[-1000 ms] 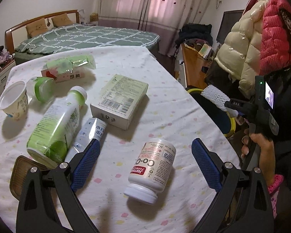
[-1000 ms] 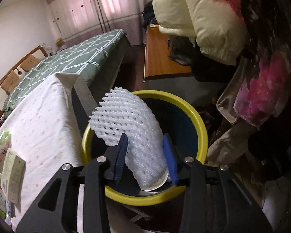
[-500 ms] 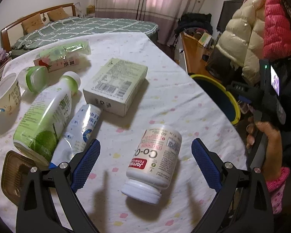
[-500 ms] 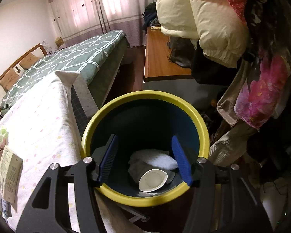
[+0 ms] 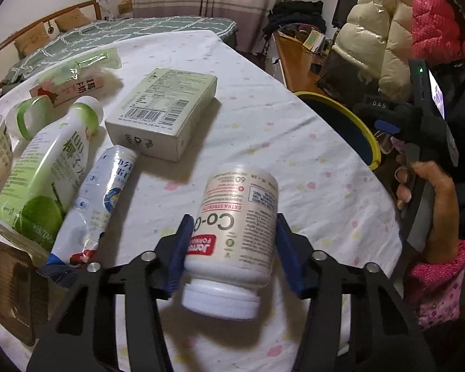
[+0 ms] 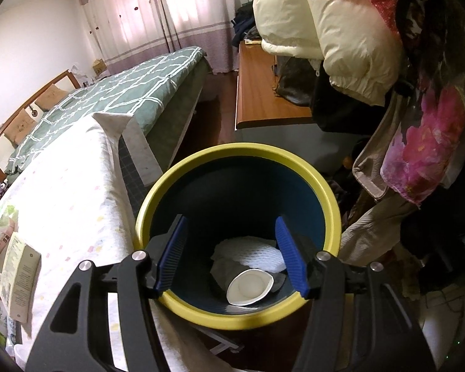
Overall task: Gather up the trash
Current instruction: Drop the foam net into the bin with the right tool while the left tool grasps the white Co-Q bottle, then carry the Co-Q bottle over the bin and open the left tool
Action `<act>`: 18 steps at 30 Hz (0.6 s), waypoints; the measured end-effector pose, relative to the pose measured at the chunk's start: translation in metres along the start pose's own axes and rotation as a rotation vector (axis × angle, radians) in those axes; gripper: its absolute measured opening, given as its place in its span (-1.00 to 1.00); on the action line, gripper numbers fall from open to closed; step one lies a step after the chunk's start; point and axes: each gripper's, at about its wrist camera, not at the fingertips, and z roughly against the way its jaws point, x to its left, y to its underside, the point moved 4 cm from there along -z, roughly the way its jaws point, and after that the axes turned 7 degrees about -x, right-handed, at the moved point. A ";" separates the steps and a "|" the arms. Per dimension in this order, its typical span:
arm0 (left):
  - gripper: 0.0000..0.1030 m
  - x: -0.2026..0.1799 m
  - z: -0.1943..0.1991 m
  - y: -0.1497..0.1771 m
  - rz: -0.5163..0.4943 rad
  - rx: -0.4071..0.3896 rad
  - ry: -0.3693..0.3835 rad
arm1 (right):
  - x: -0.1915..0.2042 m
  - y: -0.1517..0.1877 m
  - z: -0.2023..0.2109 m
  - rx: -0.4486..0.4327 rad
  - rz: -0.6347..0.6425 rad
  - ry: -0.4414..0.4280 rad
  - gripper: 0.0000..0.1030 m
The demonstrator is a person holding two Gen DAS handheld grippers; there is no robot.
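The left hand-held gripper [image 5: 232, 251] is clamping the white plastic supplement bottle [image 5: 237, 238] near the table's [image 5: 263, 117] right edge — keep it level toward the yellow-rimmed blue bin [image 6: 235, 167]. The right hand-held gripper [image 6: 232, 254] is hovering wide open, empty, over it.

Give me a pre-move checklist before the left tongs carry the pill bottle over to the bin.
1. Left tongs closed on the pill bottle: ok, both pads touch its sides.
2. Bottle cap on: ok.
3. Grip firm enough: cannot tell.
4. Right tongs empty and open: ok.
5. Bin opening free: not ok, right tongs hang over it.
6. Room in the bin: ok, only foam net and paper cup at the bottom.
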 end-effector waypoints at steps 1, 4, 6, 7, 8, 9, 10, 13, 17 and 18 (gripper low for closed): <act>0.00 0.000 0.000 0.000 0.001 0.000 0.001 | 0.000 0.000 0.000 -0.001 0.000 -0.003 0.10; -0.01 -0.002 0.000 -0.003 0.004 -0.003 0.008 | -0.001 0.001 0.003 -0.002 0.004 -0.007 0.10; -0.03 -0.004 0.000 -0.007 0.002 -0.009 0.013 | -0.002 0.001 0.004 -0.003 0.004 -0.009 0.10; -0.03 -0.007 0.000 -0.011 -0.001 -0.015 0.019 | -0.004 0.001 0.005 -0.005 0.003 -0.010 0.10; -0.03 -0.009 0.000 -0.014 -0.005 -0.017 0.022 | -0.006 0.001 0.007 -0.007 0.001 -0.009 0.10; -0.04 -0.012 0.000 -0.019 -0.015 -0.022 0.028 | -0.008 0.000 0.008 -0.010 -0.002 -0.008 0.10; -0.05 -0.015 -0.001 -0.022 -0.022 -0.026 0.032 | -0.011 -0.001 0.009 -0.014 -0.005 -0.006 0.10; -0.06 -0.029 -0.006 -0.037 -0.049 -0.036 0.052 | -0.022 -0.003 0.012 -0.026 -0.018 0.001 0.10; -0.08 -0.047 -0.015 -0.055 -0.079 -0.045 0.075 | -0.040 -0.007 0.015 -0.040 -0.047 0.004 0.10; -0.09 -0.051 -0.017 -0.058 -0.084 -0.047 0.078 | -0.044 -0.008 0.015 -0.042 -0.052 0.003 0.10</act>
